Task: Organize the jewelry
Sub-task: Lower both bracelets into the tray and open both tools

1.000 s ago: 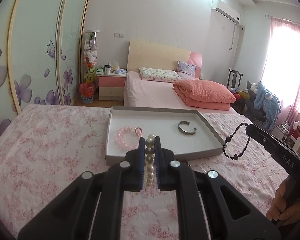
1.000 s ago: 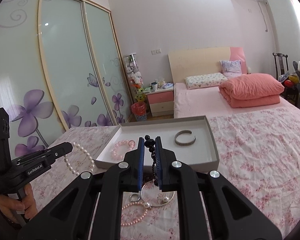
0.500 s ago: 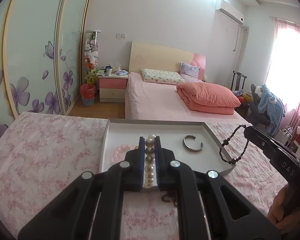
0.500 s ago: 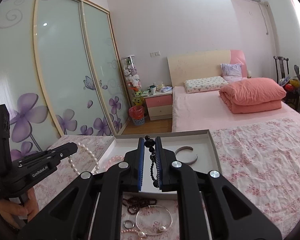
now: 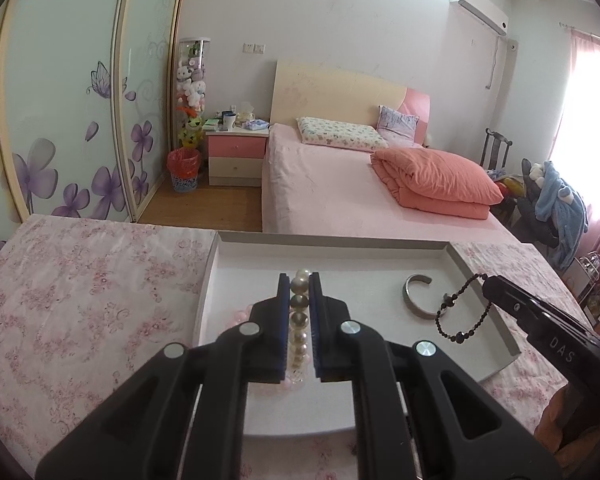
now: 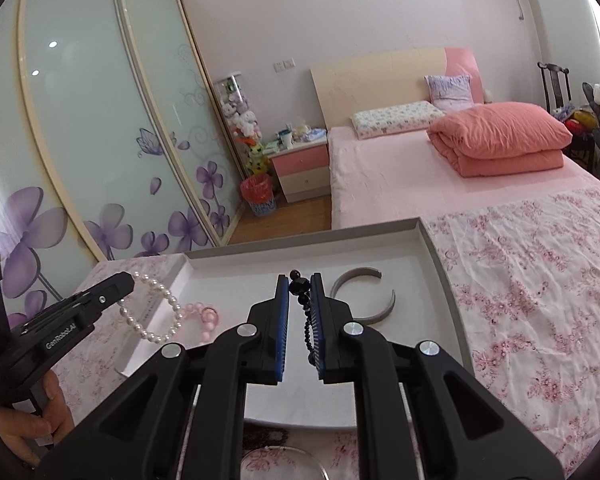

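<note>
Over the white tray (image 5: 480, 276) on the flowery pink bedspread (image 5: 80, 288), both grippers hang with a bracelet each. The left gripper (image 5: 300, 284) has its blue pads clamped tight on a pearl bracelet (image 5: 299, 320), and the beads run in a line right between the jaws, with one or two pearls poking out past the tips. From the right wrist view you can see the rest of that pearl loop (image 6: 156, 312) dangling below the left gripper's nose, just over the tray's left edge.

The right gripper (image 6: 299, 284) is closed on a dark bead bracelet (image 6: 305, 312). The strand sits between the pads near the tips, a couple of beads sticking up above them, and the rest hangs down through the gap. In the left wrist view that black loop (image 5: 458, 312) droops from the right gripper's tip, above the right part of the tray.

Already lying in the tray: a silver cuff bangle (image 6: 366, 292) toward the right, and a pink bead bracelet (image 6: 204, 316) on the left, half hidden behind the left gripper.

Both grippers point forward and tilt down toward the tray. A hand (image 6: 32, 420) wraps the left gripper's handle at the bottom left corner, and there's a bit of the other hand (image 5: 560, 424) at the lower right.
</note>
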{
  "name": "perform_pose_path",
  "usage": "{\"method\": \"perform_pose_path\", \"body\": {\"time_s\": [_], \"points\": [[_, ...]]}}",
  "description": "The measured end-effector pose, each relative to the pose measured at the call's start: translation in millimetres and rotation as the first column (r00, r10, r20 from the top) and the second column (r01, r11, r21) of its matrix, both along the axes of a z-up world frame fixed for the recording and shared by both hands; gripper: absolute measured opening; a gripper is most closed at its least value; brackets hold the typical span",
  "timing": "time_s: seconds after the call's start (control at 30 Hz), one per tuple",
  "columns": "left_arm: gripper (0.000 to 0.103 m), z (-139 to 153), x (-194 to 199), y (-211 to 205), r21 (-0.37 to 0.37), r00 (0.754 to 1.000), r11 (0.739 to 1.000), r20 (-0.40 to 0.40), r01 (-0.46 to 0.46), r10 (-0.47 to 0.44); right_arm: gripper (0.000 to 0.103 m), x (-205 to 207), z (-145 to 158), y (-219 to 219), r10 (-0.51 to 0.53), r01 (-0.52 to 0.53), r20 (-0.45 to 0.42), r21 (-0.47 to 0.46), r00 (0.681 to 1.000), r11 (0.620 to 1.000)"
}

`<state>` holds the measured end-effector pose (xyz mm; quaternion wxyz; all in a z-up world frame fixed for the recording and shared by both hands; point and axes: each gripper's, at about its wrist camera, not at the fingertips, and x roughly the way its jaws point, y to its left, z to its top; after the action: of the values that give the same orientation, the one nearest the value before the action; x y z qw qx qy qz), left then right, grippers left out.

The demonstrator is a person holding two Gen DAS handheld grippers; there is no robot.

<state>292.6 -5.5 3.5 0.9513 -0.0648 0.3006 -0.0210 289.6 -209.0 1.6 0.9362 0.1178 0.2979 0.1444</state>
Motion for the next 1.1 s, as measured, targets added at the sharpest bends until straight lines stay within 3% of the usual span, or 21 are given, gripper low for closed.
{"method": "perform_pose_path", "body": {"time_s": [0.27,0.37,0.43,1.1], "points": [[0.011,-13,18,-5,-0.012,0.999,1.0,-0.033,-0.007,0.006,0.016,14,-14,2,-0.015,0.014,-0.065,-0.012,0.998,1.0],[0.015,-12,19,-2,-0.03,0.999,0.999,-0.034,-0.018,0.017,0.058,5,-12,-8,-0.041,0.041,-0.036,0.003,0.999,0.999],[0.021,-12,17,3,-0.038,0.999,0.999,-0.032,-0.027,0.026,0.058,1,-11,-13,-0.049,0.049,-0.023,-0.006,0.999,0.999],[0.028,-14,-26,14,-0.051,0.999,0.998,-0.048,-0.028,0.025,0.058,-38,-14,-14,-0.006,0.005,-0.033,-0.012,0.999,1.0]]}}
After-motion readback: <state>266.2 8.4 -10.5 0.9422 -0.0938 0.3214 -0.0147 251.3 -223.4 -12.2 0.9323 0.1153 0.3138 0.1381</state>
